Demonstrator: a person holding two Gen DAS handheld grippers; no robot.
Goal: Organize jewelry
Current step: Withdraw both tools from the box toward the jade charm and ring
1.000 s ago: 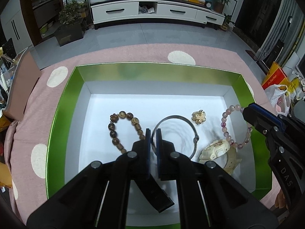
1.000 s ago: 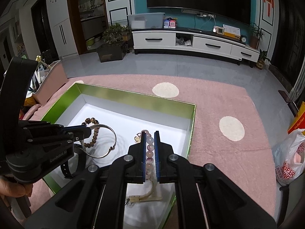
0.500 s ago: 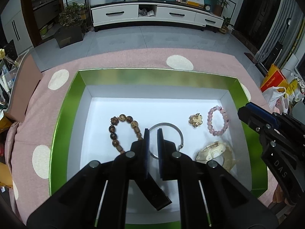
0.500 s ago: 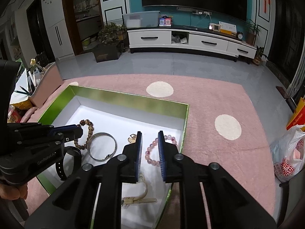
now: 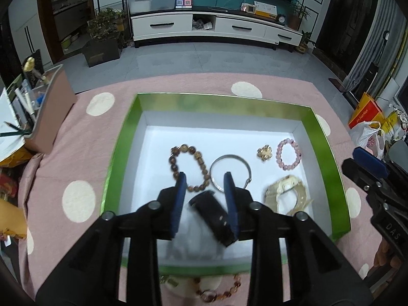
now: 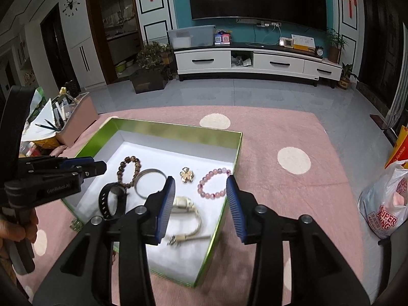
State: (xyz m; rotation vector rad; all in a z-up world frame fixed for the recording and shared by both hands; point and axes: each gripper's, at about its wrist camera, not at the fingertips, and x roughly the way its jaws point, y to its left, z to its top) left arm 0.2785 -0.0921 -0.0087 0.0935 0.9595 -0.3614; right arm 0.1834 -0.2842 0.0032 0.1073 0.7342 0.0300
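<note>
Hovering above the green box (image 5: 323, 137) with the left gripper (image 5: 204, 178), jaws just having been opening and now spread, pressing on nothing; looking down past them at the black band (image 5: 214, 214) lying loose inside the box near its front wall. Holding the right gripper (image 6: 201, 179) over the box's right wall, jaws likewise just having been opening, spread and empty, framing the pink bead bracelet (image 6: 214, 182) resting free on the box floor.

Seeing the rest lying inside the box: brown bead bracelet (image 5: 176, 168) toward the left wall, silver bangle (image 5: 230, 156) mid-floor, gold brooch (image 5: 264, 152) beside the pink beads, cream watch (image 5: 285, 188) toward the right front corner. Spotting one amber bead bracelet (image 5: 219, 290) still outside, just in front of the box's front wall.

Judging that one as light, floppy and likely stretchy, with smooth round beads apt to be rolling out of a pinch. Probably calling for closing across the strand between two beads, gently, and lifting slowly to stop it swinging.
</note>
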